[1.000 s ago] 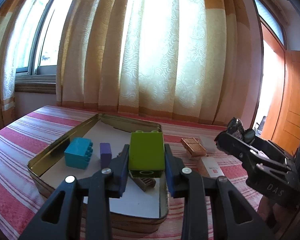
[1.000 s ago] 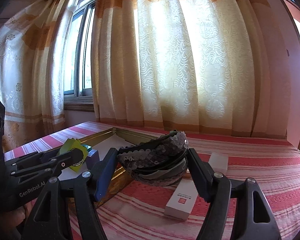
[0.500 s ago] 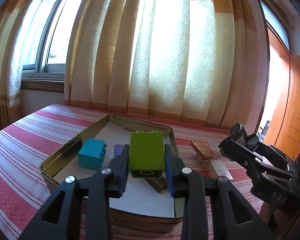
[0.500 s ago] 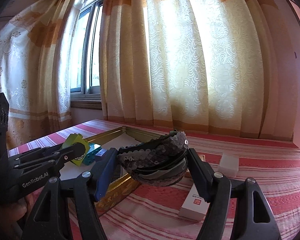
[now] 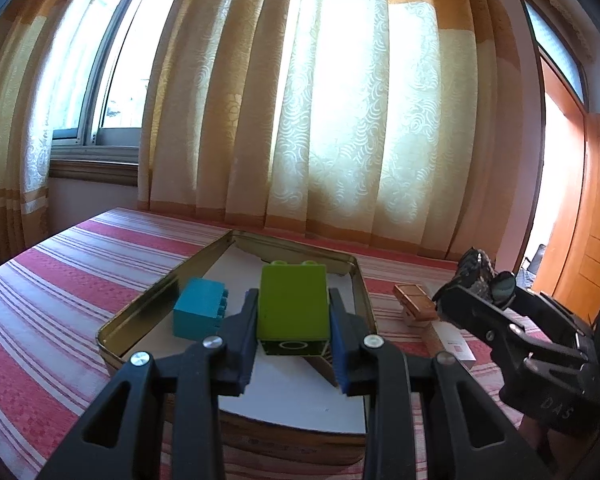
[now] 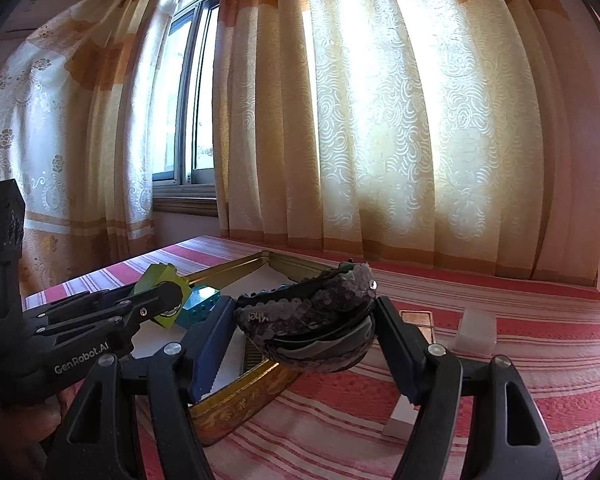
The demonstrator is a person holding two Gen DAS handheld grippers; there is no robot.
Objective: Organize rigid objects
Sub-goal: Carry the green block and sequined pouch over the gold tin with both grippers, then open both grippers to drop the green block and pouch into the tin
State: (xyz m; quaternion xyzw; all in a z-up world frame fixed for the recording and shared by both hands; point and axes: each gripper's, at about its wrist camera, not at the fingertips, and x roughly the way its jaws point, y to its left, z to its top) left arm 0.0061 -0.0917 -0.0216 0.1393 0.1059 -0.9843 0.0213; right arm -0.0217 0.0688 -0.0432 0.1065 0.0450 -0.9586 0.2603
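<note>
Green block [image 5: 293, 304] pinched in left gripper [image 5: 293, 338], up over gold tin [image 5: 148, 308], blue block [image 5: 199, 314] inside | right wrist: right gripper [image 6: 304, 344] clamps sequined headband [image 6: 312, 312] above tin's rim [image 6: 244, 394], white box [image 6: 476, 330] on striped cloth [image 6: 540, 340]

This is a lived-in home room. Patterned cream-and-orange curtains [image 5: 340, 120] hang full length over a sliding window [image 6: 188, 112], and a wooden door [image 5: 580, 208] stands at the side. A red striped cloth [image 6: 520, 360] covers the worktop.
</note>
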